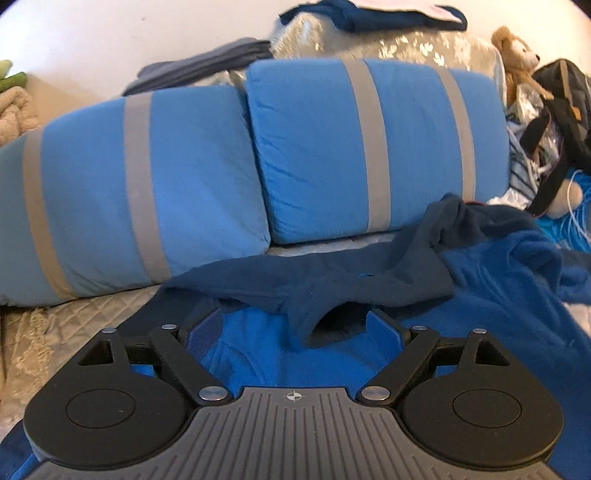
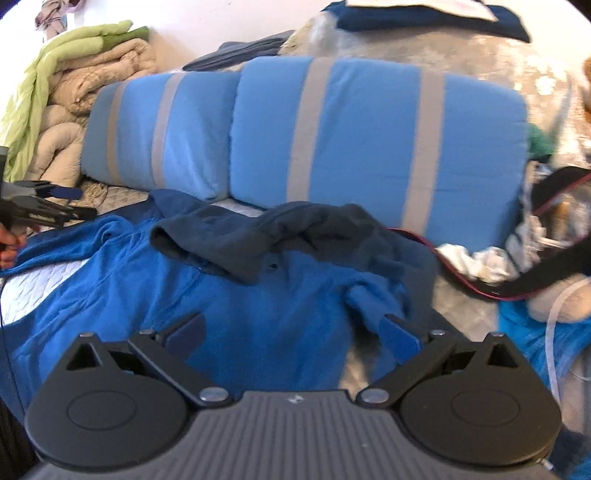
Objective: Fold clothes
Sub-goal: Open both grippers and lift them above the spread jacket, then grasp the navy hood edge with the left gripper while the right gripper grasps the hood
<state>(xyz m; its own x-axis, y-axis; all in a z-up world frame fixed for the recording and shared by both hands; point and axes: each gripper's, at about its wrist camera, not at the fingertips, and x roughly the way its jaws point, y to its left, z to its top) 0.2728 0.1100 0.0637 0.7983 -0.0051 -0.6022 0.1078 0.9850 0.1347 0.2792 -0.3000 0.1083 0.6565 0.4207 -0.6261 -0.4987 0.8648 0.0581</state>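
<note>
Setting: a bed (image 1: 55, 317) with a pale quilted cover, clothes spread across its near part.
Pillows: two blue pillows (image 1: 369, 147) with grey stripes, side by side along the far edge of the clothes.
Blue top: bright blue fleece top (image 2: 258, 314), lying mostly flat on the bed, near side toward both cameras; creased at its right end.
Navy garment: a darker navy garment (image 2: 295, 236), crumpled, lying across the far part of the blue top and touching the foot of the right pillow.
Left gripper: the left gripper (image 1: 293, 332) is low over the blue top, jaws spread wide; a folded flap of the navy garment lies between the blue pads (image 1: 201, 332) but neither pad presses on it. In the right wrist view it shows at the far left edge (image 2: 79, 203), with a hand (image 2: 9, 245) behind it.
Right gripper: the right gripper (image 2: 291, 332) hangs over the right part of the blue top, jaws spread wide, nothing pinched; a bunched fold of the blue top lies just beside the right pad (image 2: 400, 336).
Left background: beige and green quilts (image 2: 74, 85) piled against the wall.
Right background: a black bag (image 1: 565, 107), a plush bear (image 1: 517, 55) and loose oddments.
Far background: folded dark cloths (image 1: 369, 14) on a pale blanket behind the pillows.
</note>
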